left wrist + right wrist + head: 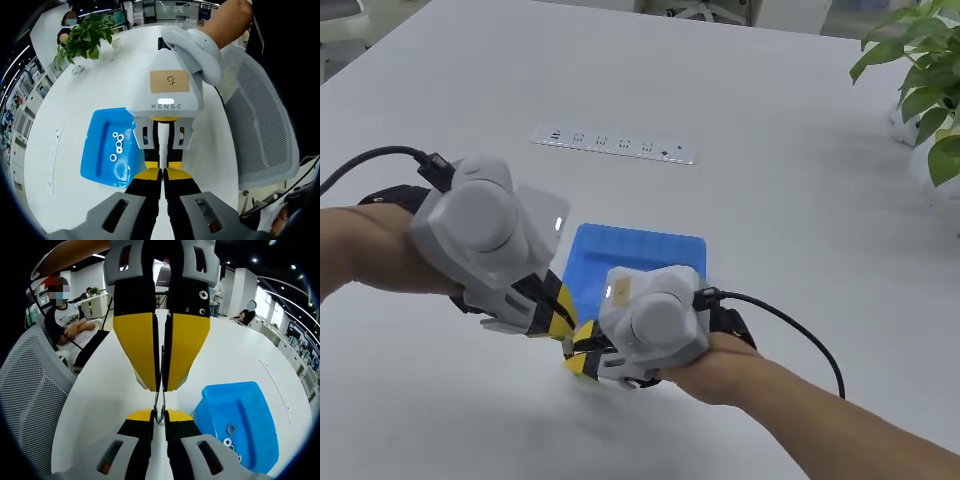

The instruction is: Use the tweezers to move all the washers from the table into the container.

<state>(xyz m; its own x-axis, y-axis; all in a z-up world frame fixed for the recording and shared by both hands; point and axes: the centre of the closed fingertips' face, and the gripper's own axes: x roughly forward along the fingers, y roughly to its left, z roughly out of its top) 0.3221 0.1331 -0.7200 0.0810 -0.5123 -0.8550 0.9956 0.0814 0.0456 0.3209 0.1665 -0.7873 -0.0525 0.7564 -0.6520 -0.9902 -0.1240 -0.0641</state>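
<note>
Washers (119,145) lie loose inside the blue container (100,165), several in a small cluster on its floor. The container sits on the white bench (770,200), just beside the two tools, which meet tip to tip in front of it. Between them runs the thin metal tweezers (159,405). The left tool (162,172) has its yellow pads drawn together to a narrow slit, with the tweezers pinched in it. The right tool (159,416) is likewise closed, gripping the tweezers' other end. In the head view the left tool (560,320) comes in from the left and the right tool (582,355) from below.
</note>
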